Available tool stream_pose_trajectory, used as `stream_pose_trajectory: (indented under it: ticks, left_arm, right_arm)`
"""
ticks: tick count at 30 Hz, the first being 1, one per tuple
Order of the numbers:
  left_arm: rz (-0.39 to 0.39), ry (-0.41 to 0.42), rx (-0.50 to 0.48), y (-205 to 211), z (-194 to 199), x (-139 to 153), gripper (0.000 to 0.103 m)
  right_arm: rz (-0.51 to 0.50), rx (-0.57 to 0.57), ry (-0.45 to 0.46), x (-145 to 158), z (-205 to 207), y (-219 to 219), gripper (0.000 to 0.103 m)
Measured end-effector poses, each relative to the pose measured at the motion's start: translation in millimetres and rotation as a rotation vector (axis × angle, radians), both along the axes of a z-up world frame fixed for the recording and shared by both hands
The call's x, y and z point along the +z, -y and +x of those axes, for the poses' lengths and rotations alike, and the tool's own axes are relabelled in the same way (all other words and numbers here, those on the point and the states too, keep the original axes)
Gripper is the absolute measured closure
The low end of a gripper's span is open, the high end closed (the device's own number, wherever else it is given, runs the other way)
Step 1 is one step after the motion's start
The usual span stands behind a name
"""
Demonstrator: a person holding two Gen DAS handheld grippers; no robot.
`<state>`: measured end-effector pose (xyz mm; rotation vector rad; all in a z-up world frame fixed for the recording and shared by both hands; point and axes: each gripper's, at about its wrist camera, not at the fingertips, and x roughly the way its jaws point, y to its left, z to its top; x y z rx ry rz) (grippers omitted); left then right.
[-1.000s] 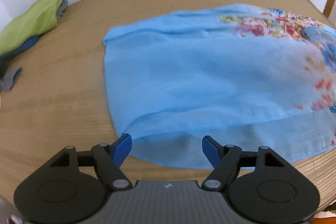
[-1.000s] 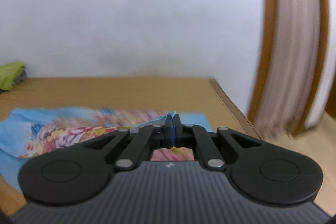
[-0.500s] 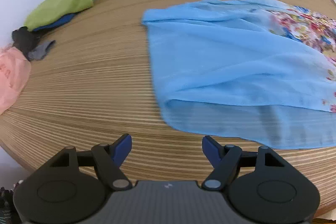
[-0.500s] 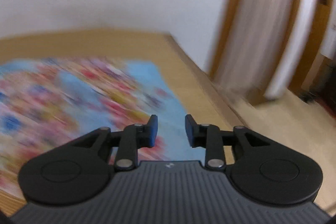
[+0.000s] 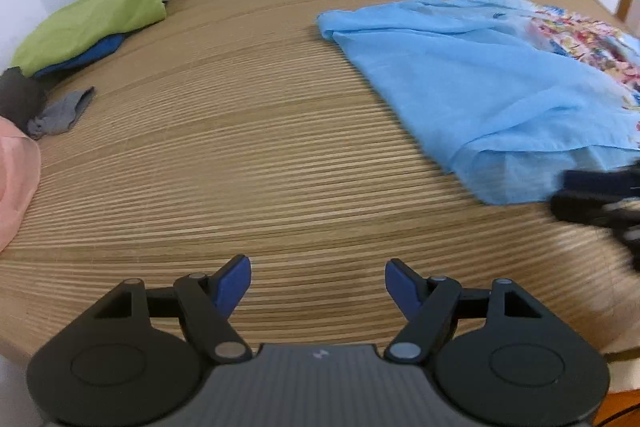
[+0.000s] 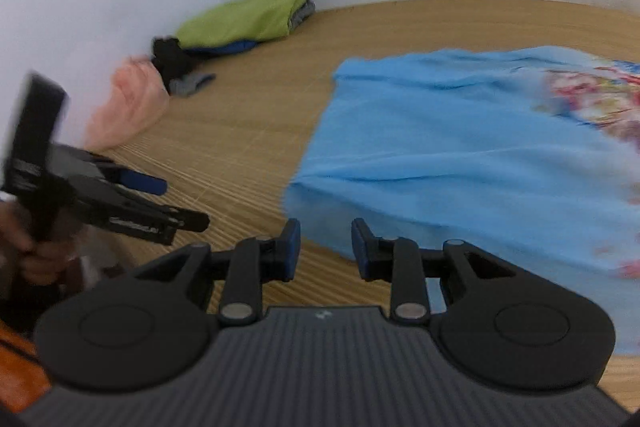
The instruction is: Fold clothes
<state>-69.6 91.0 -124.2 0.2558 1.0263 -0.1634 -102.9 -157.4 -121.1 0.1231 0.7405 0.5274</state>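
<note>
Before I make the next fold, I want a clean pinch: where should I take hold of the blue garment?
Grip the blue garment at its near left corner, coming low from the table's front edge. There the doubled hem lies flat and free, just ahead of the open right tool.

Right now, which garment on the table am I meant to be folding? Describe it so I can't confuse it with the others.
On the wooden table, ignore the heap by the wall. The one to fold is the blue garment lying apart, spread flat on the right. It alone is light blue with a flower print at one end; the others are bunched and plain.
</note>
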Motion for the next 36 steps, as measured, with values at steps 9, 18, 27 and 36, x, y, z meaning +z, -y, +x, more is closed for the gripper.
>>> stream_pose_trajectory:
  ticks: [9,18,27,36]
  left_arm:
    - [-0.07,-0.055,-0.056,-43,7,-10,0.027]
    - [-0.096,-0.06,-0.054,-55,15,-15,0.027]
    - [-0.112,-0.047,-0.059,-59,17,-11,0.027]
    - [-0.108,-0.062,-0.066,-61,18,-14,0.027]
  right_arm:
    - [-0.243,-0.122,0.066,-28,23,-87,0.072]
    - [-0.261,-0.236,0.019,-36,36,-105,0.072]
    - [-0.264,-0.264,-0.008,-37,43,-107,0.069]
    - [-0.258,-0.254,0.025,-40,40,-105,0.073]
